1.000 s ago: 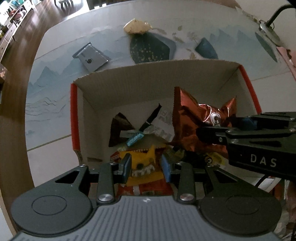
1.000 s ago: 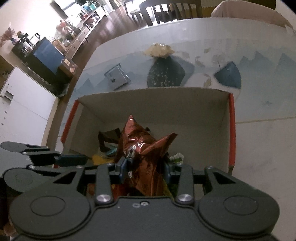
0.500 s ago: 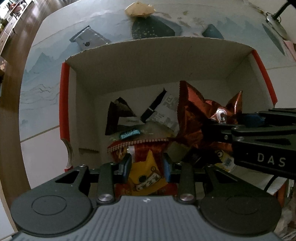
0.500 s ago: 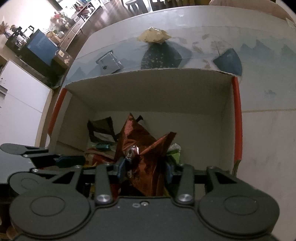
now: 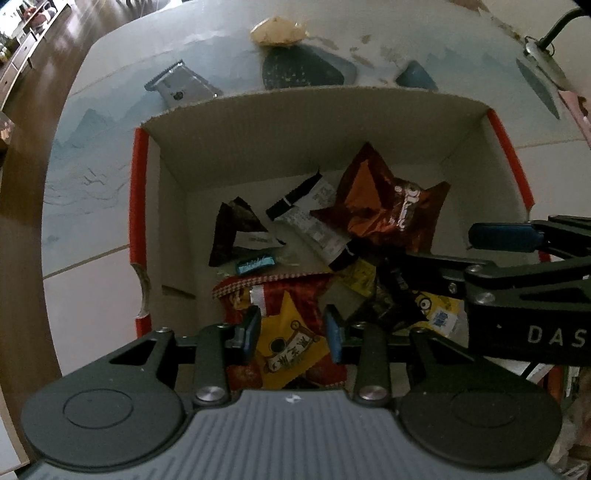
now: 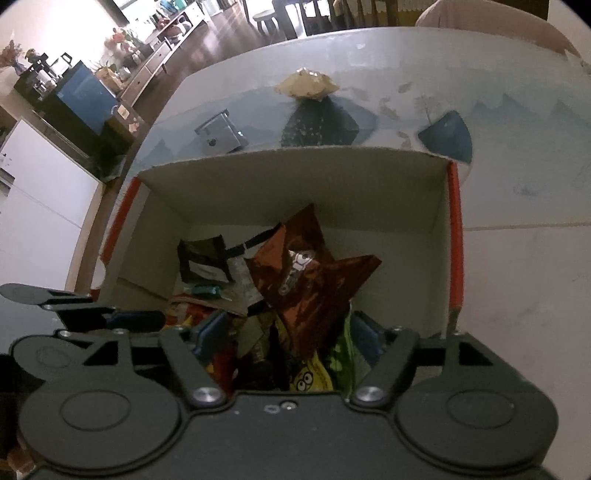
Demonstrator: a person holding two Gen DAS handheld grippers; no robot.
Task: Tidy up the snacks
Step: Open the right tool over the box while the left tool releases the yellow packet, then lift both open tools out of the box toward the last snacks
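Note:
An open cardboard box with red edges holds several snack packets. A shiny brown foil packet lies loose on the pile inside; it also shows in the right wrist view. My right gripper is open above the pile, its jaws wide apart and holding nothing. My left gripper is closed on a red and yellow snack bag at the near side of the box. The right gripper's fingers show at the right of the left wrist view.
Beyond the box a silver packet and a tan wrapped snack lie on the blue and white table mat. A lamp base stands at the far right. Wooden floor and furniture lie to the left.
My right gripper has opened and let go of the brown foil packet, which now rests on the pile. My left gripper still holds the red and yellow bag, lower in the box.

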